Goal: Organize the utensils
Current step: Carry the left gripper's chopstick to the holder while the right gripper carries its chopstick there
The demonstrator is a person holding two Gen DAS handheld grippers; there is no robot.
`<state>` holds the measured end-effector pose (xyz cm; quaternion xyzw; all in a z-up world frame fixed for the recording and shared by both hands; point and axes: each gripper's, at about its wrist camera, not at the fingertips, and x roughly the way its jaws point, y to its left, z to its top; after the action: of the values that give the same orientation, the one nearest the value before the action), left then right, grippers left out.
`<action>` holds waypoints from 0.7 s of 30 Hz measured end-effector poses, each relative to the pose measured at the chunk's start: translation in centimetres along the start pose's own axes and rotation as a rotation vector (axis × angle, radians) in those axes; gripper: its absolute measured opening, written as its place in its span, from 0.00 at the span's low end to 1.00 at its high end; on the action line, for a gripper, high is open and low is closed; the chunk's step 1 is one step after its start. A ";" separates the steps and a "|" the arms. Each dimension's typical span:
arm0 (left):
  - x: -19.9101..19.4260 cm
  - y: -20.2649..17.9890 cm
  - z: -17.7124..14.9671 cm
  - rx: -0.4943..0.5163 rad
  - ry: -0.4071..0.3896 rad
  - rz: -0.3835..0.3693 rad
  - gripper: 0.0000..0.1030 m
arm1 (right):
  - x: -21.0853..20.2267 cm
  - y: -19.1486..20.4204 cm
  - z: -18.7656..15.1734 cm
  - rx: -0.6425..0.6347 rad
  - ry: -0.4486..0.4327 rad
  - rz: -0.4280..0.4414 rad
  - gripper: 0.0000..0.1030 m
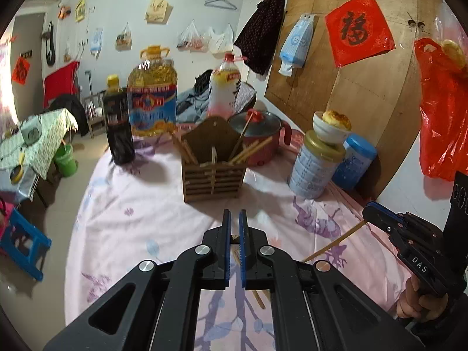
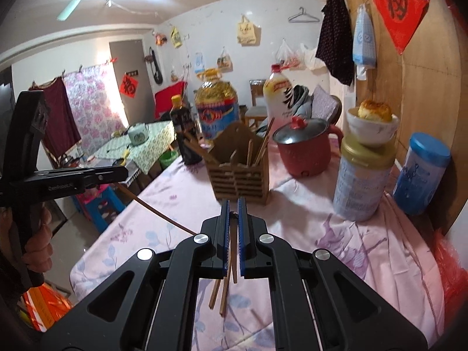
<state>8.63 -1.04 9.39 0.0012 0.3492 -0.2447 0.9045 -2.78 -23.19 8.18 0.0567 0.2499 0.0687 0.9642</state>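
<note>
You are holding chopsticks [image 2: 231, 251] in the right tool [image 2: 233, 204], pinched between its pads above the table [image 2: 321, 234]; the left tool [image 1: 235, 216] is likewise pinching a chopstick [image 2: 158, 213]. The wooden holder [image 1: 213, 172] is standing ahead, where a tilted stick could be catching its rim or tipping it.

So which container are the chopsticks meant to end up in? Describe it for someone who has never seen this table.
On the table with the pink floral cloth, look to the middle, in front of the big oil jug and beside the red pot. There stands the wooden holder: brown, slatted in front, with an arched back and chopsticks already leaning in it, the only wooden container there.
</note>
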 end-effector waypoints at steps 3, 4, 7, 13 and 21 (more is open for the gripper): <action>-0.1 -0.4 1.4 0.018 -0.013 0.007 0.05 | -0.7 -0.6 0.8 0.014 -0.030 -0.018 0.06; -0.1 -0.5 2.0 0.025 -0.020 0.009 0.05 | -0.9 -0.7 0.9 0.018 -0.038 -0.023 0.06; 0.2 -0.5 3.8 0.042 -0.041 0.018 0.05 | -1.7 -1.2 1.1 0.032 -0.056 -0.042 0.06; 1.8 -0.2 8.0 0.059 -0.083 0.014 0.05 | -3.0 -2.1 0.8 0.062 -0.070 -0.101 0.06; 4.3 0.2 11.5 0.105 -0.115 0.007 0.05 | -3.4 -2.2 2.6 0.055 -0.099 -0.170 0.06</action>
<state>18.70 -4.79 15.34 0.0358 0.2832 -0.2590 0.9227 -4.24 -26.12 11.71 0.0650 0.2075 -0.0233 0.9758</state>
